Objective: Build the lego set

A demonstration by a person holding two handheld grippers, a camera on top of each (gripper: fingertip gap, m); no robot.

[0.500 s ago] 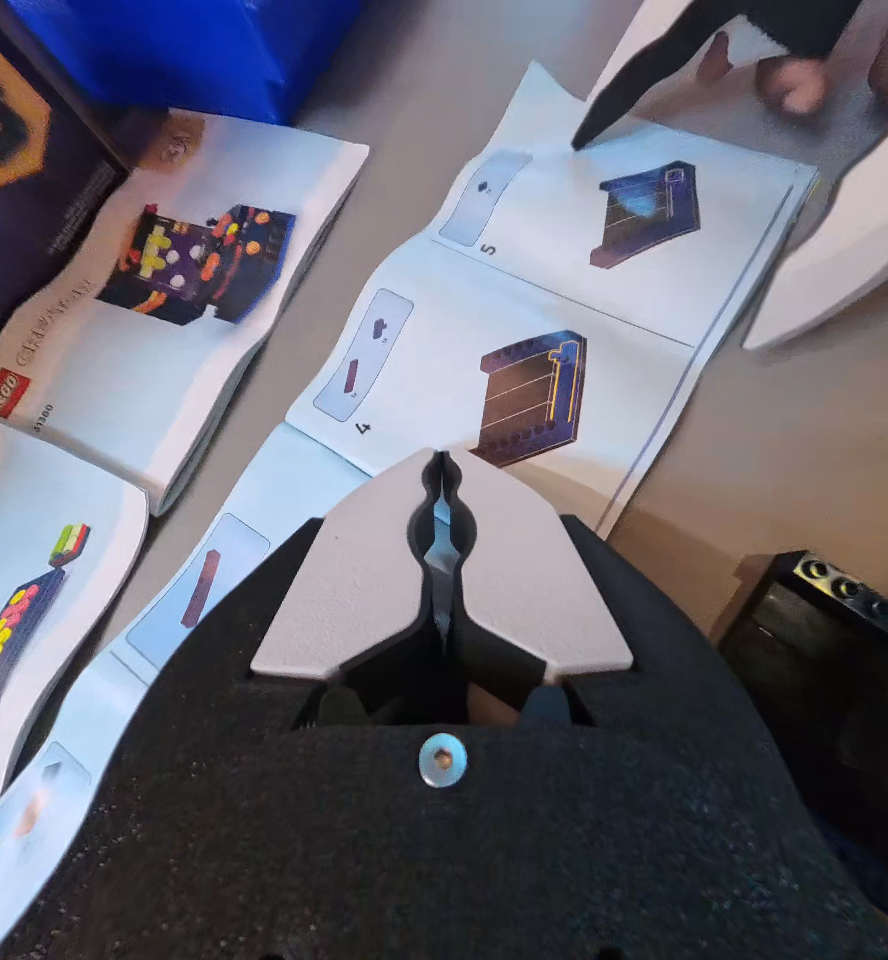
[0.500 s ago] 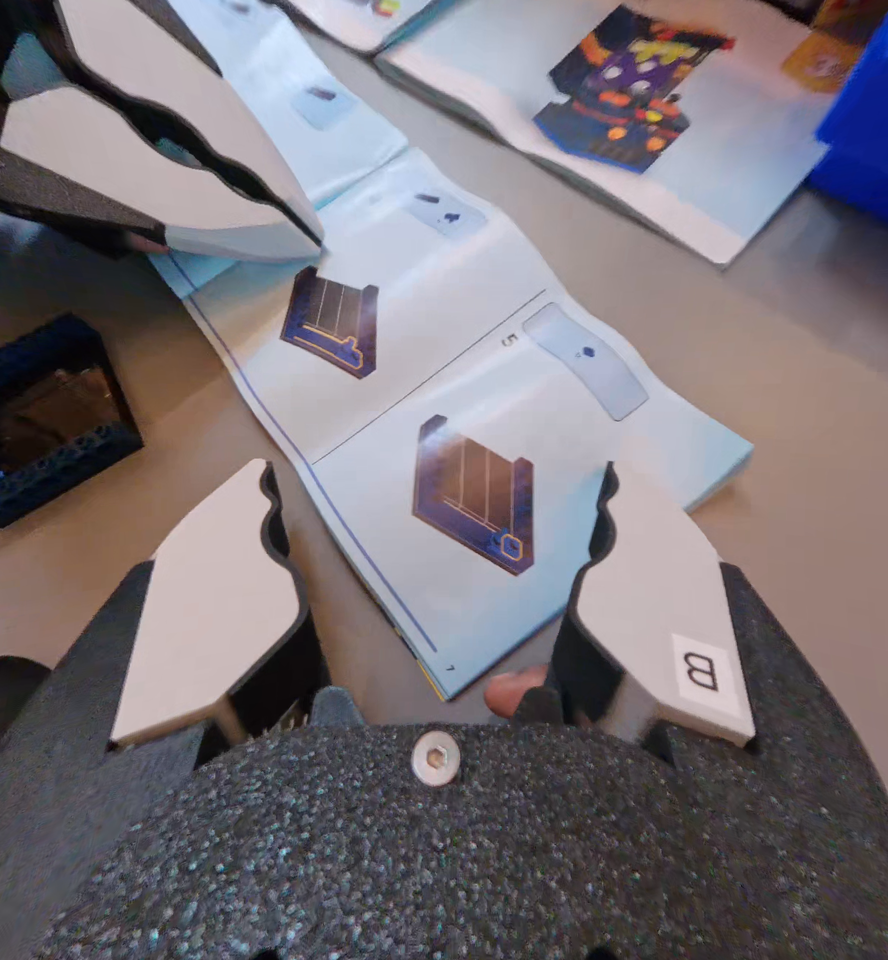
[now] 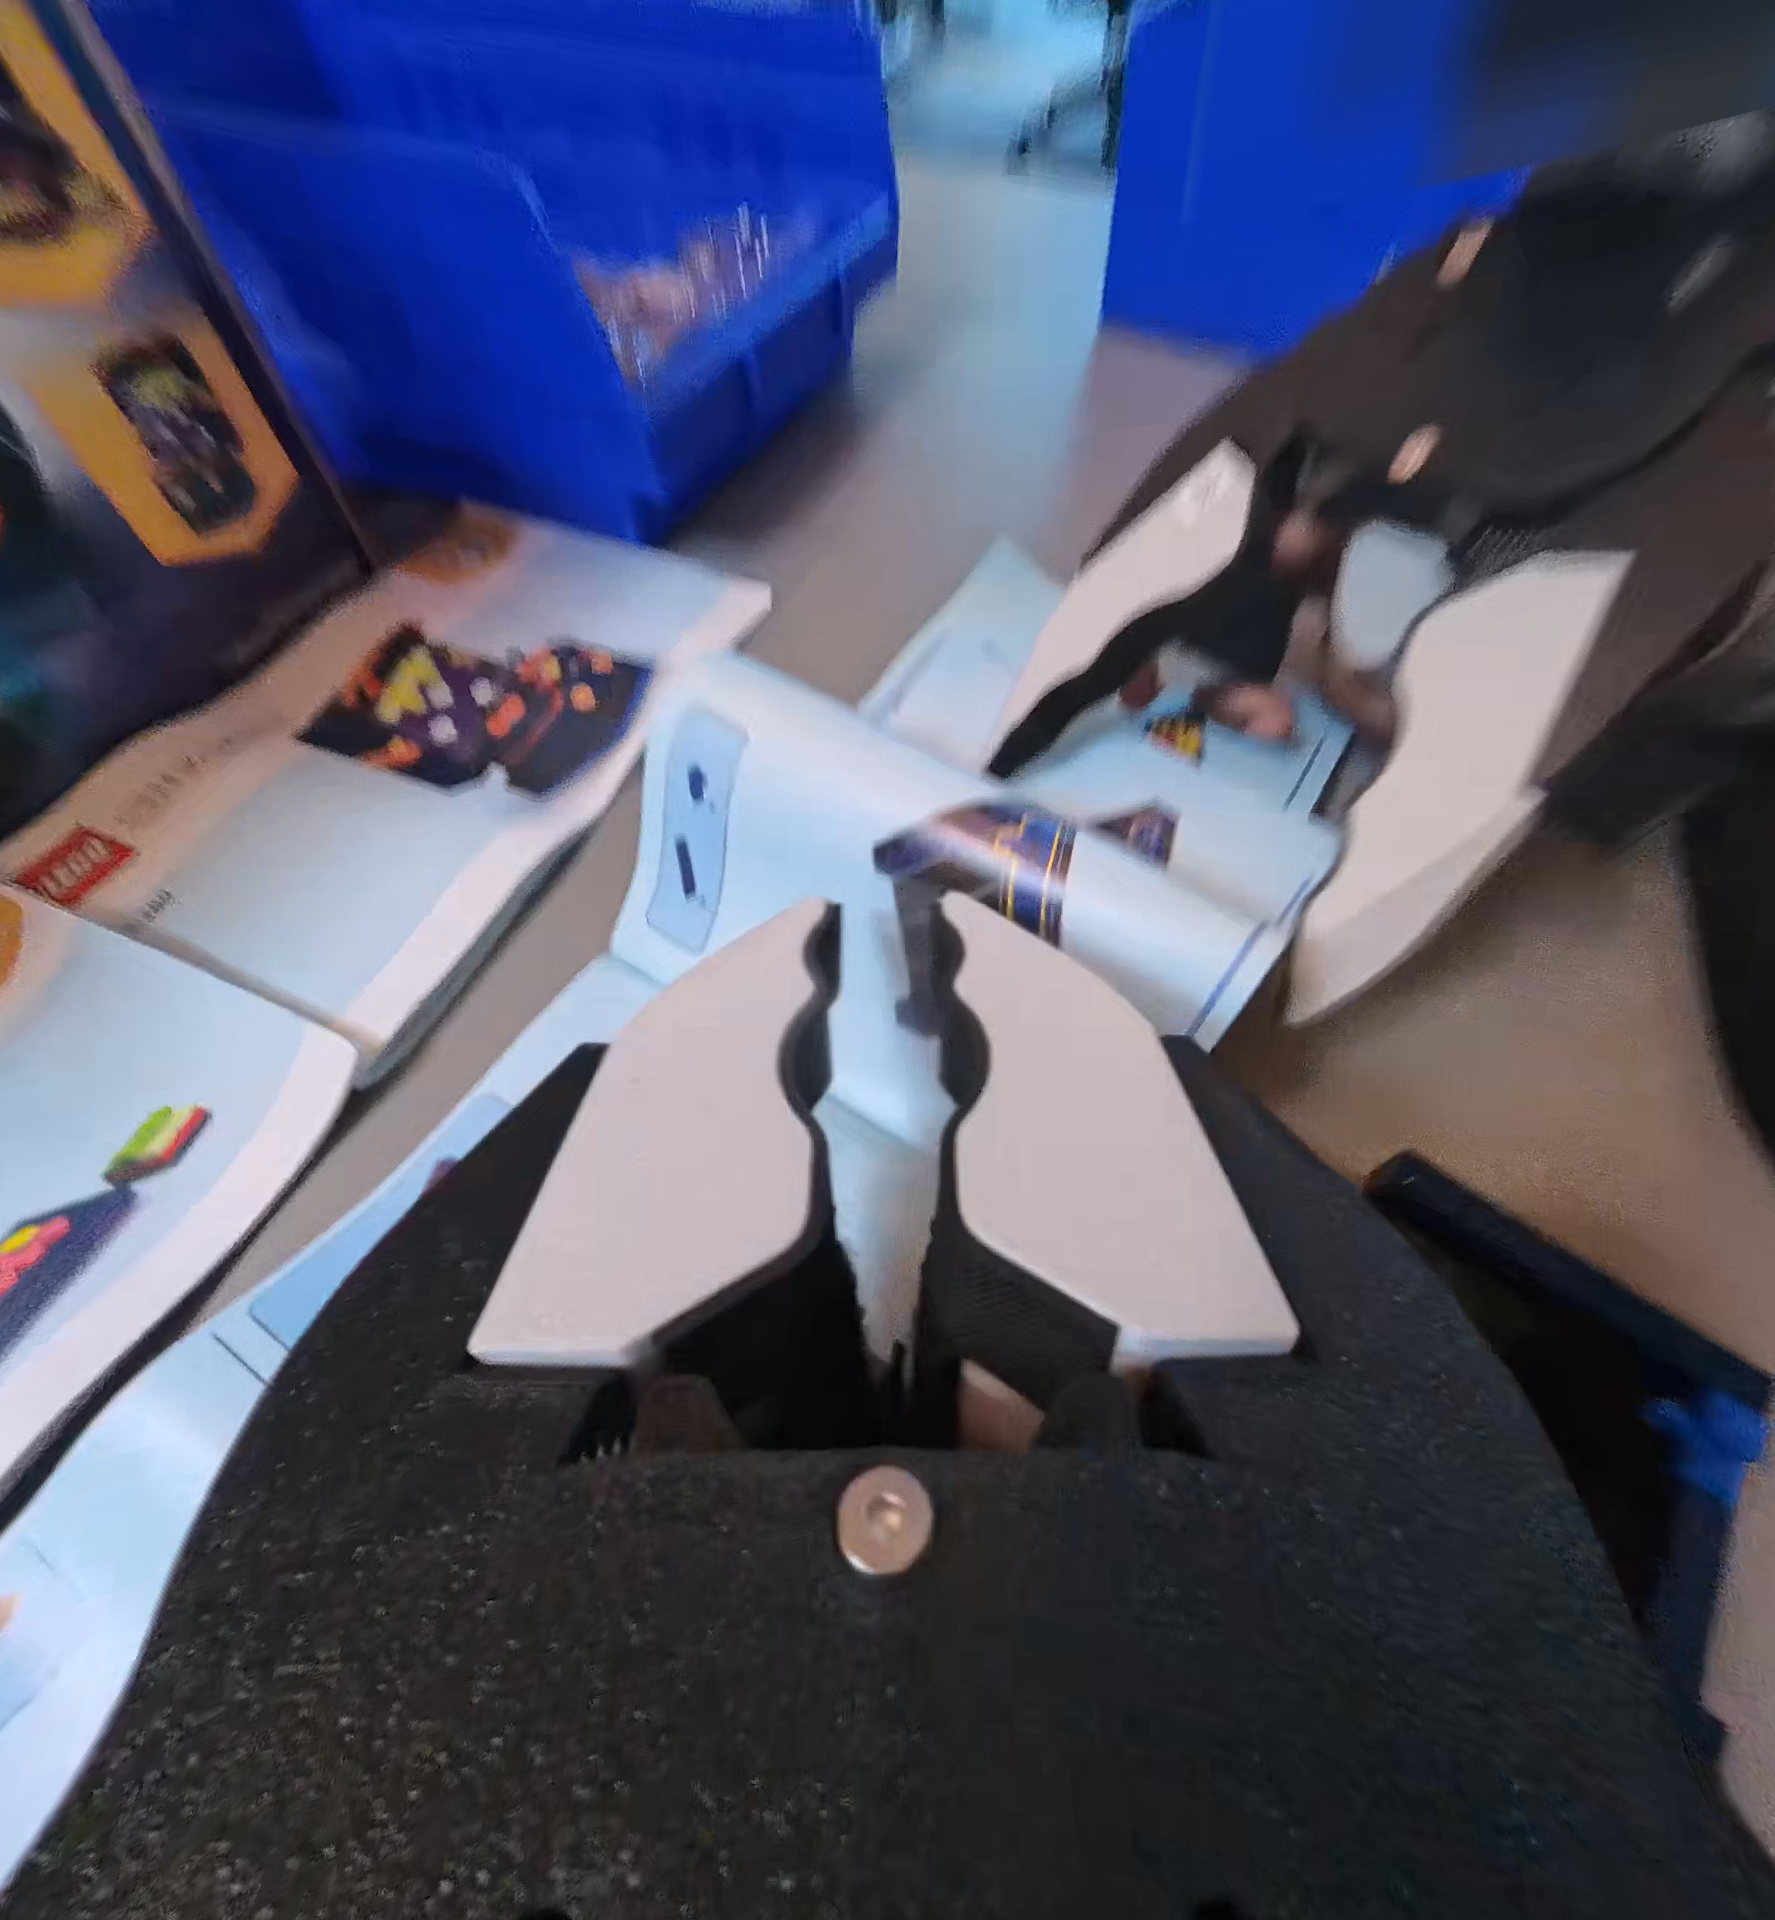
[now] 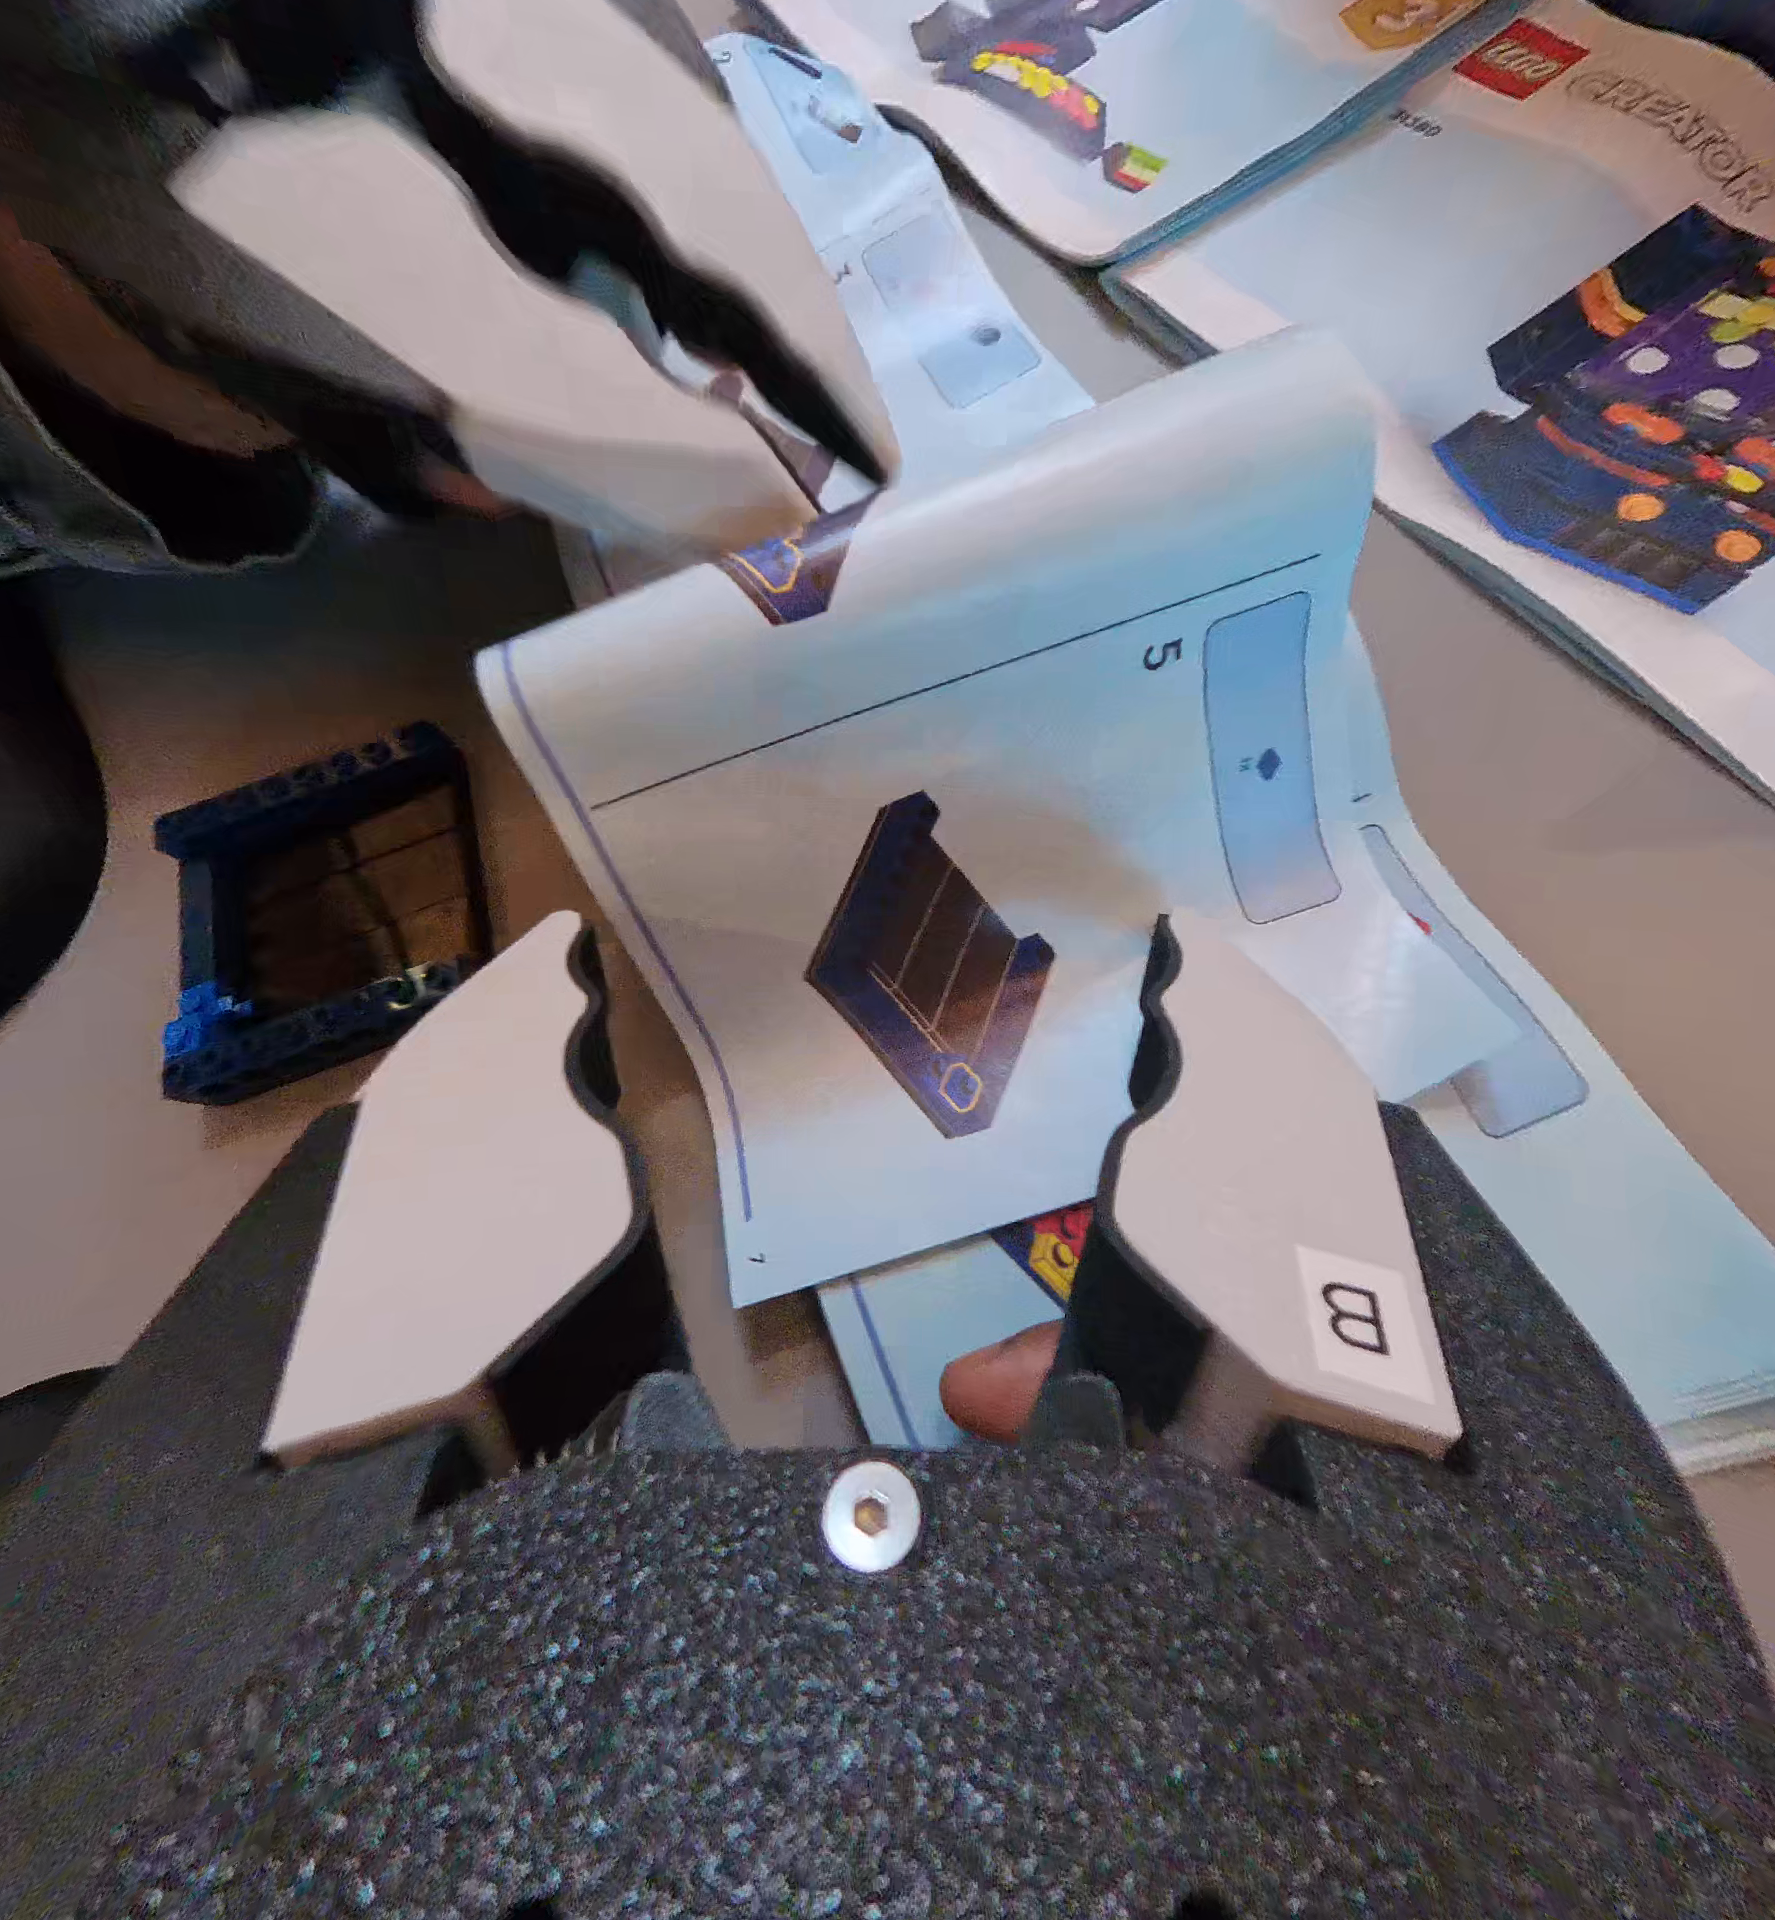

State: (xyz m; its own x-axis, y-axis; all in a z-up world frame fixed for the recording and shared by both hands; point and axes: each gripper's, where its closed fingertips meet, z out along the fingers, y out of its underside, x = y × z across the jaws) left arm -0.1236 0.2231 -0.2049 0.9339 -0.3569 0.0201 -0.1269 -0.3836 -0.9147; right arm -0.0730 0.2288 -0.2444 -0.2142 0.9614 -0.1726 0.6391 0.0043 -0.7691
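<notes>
left gripper [image 3: 885,935] – pinched booklet page [image 4: 966,665]

My left gripper [image 3: 888,935] has smooth matt pale plastic fingers [image 3: 696,1122] on a rough, grainy black body, with one shiny metal screw [image 3: 884,1520]. The page [image 4: 966,727] it pinches is thin paper with a slight sheen, curling softly. My right gripper [image 4: 867,997] looks the same, speckled and coarse. The brick frame [image 4: 322,914] is glossy dark plastic. The table [image 4: 1589,831] is smooth, matt beige. The bins [image 3: 550,260] look like blue plastic.
</notes>
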